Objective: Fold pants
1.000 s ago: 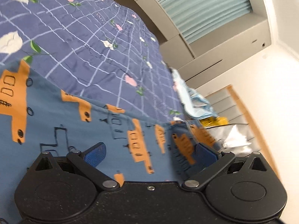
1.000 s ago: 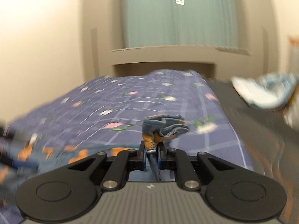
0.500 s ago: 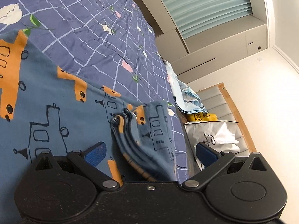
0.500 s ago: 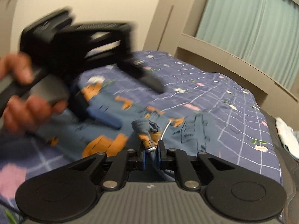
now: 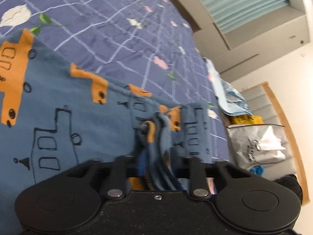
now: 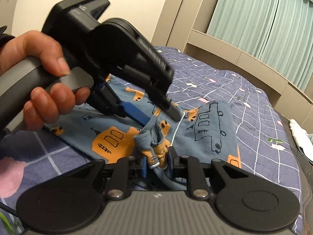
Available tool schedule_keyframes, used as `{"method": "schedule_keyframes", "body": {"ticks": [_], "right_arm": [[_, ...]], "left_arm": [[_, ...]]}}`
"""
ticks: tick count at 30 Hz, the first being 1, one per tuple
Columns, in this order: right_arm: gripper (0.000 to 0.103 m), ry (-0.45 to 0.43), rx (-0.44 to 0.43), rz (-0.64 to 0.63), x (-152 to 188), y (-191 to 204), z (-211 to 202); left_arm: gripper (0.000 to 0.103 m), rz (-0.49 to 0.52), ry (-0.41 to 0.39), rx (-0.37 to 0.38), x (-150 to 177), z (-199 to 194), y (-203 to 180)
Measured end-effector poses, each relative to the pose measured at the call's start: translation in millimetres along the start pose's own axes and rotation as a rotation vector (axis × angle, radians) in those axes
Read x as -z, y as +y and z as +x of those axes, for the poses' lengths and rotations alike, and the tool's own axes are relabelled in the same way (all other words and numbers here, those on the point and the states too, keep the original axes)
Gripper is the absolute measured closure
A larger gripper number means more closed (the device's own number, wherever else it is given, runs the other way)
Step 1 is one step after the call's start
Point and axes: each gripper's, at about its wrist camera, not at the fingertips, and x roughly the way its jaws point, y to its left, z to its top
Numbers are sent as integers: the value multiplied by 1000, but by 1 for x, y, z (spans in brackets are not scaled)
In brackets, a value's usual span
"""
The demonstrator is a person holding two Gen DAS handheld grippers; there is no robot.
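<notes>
Blue pants printed with orange and outlined vehicles lie spread on a purple checked bedspread. A bunched edge of the pants stands up between both tools. My left gripper is closing, and its fingers press on that bunch. In the right wrist view a hand holds the left gripper, which reaches in from the upper left. My right gripper is opening, but its pads still touch the bunch from below. A white drawstring runs down beside the fold.
Beyond the bed's far edge lie a light blue cloth heap, a yellow packet and a silver bag. Teal curtains hang above a beige ledge. A white cloth lies at the right edge of the bed.
My left gripper went from wide open to closed around the bunched pants edge. My right gripper swung round with the bunch toward the left gripper, and its jaws have widened a little.
</notes>
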Motion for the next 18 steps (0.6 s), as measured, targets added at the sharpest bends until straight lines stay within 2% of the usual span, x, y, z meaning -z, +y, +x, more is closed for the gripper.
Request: {"method": "schedule_keyframes", "body": {"ticks": [2,8,18], "right_arm": [[81,-6,10,0,0,-1,-2],[86,-26,36,1,-5,4,-12],[86,-85,0,49,-34,26,-33]], "left_arm": [[90,-20,-6,12,0,-1,2],[93,29,-44,7,3,-16,-13],[93,86,-126,-9,0,-78,-15]]}}
